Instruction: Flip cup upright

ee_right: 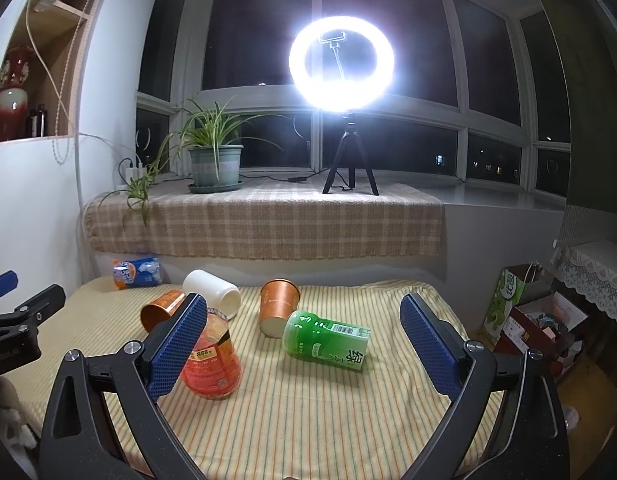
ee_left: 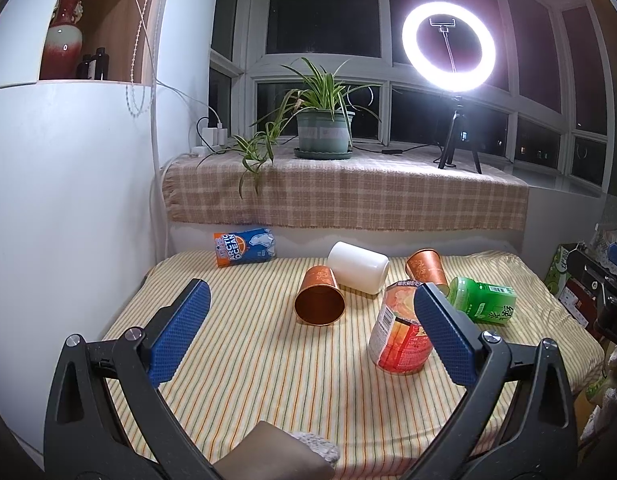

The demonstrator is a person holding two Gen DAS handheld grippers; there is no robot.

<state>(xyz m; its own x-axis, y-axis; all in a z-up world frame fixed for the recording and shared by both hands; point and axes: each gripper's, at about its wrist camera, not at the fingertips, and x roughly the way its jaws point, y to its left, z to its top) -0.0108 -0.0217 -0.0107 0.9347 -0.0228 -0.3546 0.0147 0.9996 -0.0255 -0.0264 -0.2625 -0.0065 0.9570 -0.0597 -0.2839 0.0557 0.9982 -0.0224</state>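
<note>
We are holding the left tool [ee_left: 308, 312] with its blue pads spread wide and nothing between them, hovering above the striped worktop [ee_left: 268, 380]. We are holding the right tool [ee_right: 304, 328] just as wide, gripping nothing.

Several containers are lying on the worktop. A copper cup [ee_left: 320, 298] is resting on its side with its open mouth facing us, touching a white cup [ee_left: 358, 266] that is also lying on its side behind it. A second copper cup [ee_left: 426, 268] is standing mouth-down farther right, just beside a green cup [ee_left: 482, 300] lying on its side. A red-orange cup [ee_left: 400, 332] is sitting inverted and tilted near the left tool's right finger. A blue can [ee_left: 244, 248] is lying at the back against the wall.

On the sill behind, a ring light [ee_right: 341, 63] is glowing beside a potted plant [ee_right: 215, 160].
</note>
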